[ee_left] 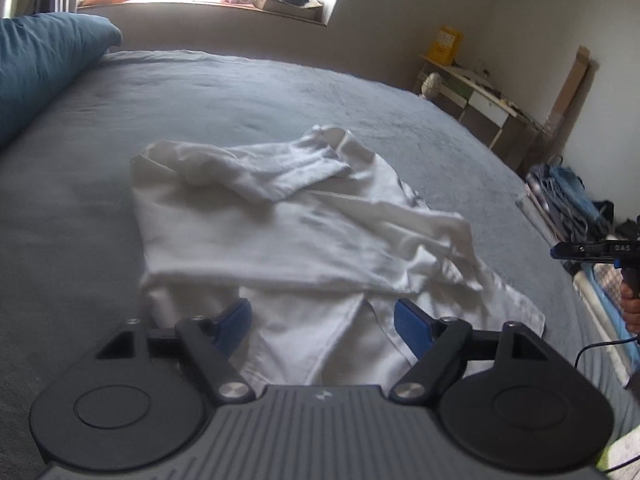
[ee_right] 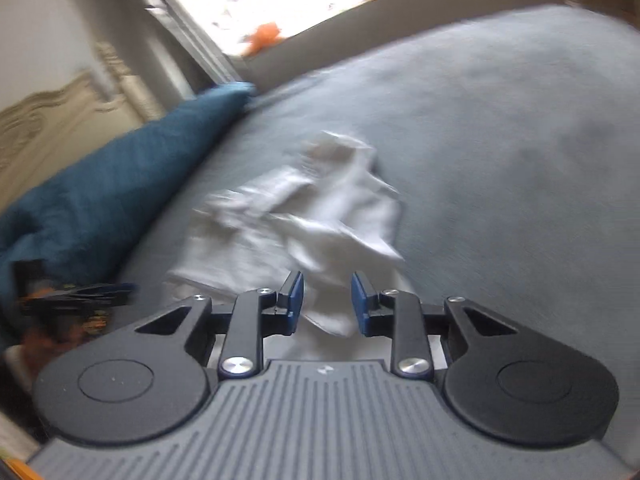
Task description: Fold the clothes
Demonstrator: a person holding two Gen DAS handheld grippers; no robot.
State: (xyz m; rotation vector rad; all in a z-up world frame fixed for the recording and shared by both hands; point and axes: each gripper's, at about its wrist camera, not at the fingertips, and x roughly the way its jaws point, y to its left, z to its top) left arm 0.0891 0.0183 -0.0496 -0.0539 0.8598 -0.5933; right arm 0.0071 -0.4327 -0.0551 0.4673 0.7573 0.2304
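A white shirt point(ee_left: 288, 224) lies partly folded on the grey bed point(ee_left: 240, 100), sleeves laid across its body and the collar at the far end. My left gripper point(ee_left: 320, 314) hovers over the shirt's near hem, open wide, with nothing between its blue pads. In the blurred right wrist view the same shirt point(ee_right: 304, 216) lies just beyond my right gripper point(ee_right: 326, 286). Its jaws stand a little apart, the cloth showing behind the gap and not pinched. The right gripper point(ee_left: 584, 250) also shows at the bed's right edge, held by a hand point(ee_left: 630, 308).
A blue pillow point(ee_left: 40, 72) lies at the bed's left. A window sill point(ee_left: 200, 4) with clutter runs behind. To the right stand a desk point(ee_left: 480, 96) and a pile of clothes point(ee_left: 568, 196) on the floor. A carved headboard point(ee_right: 48, 120) shows behind the pillow.
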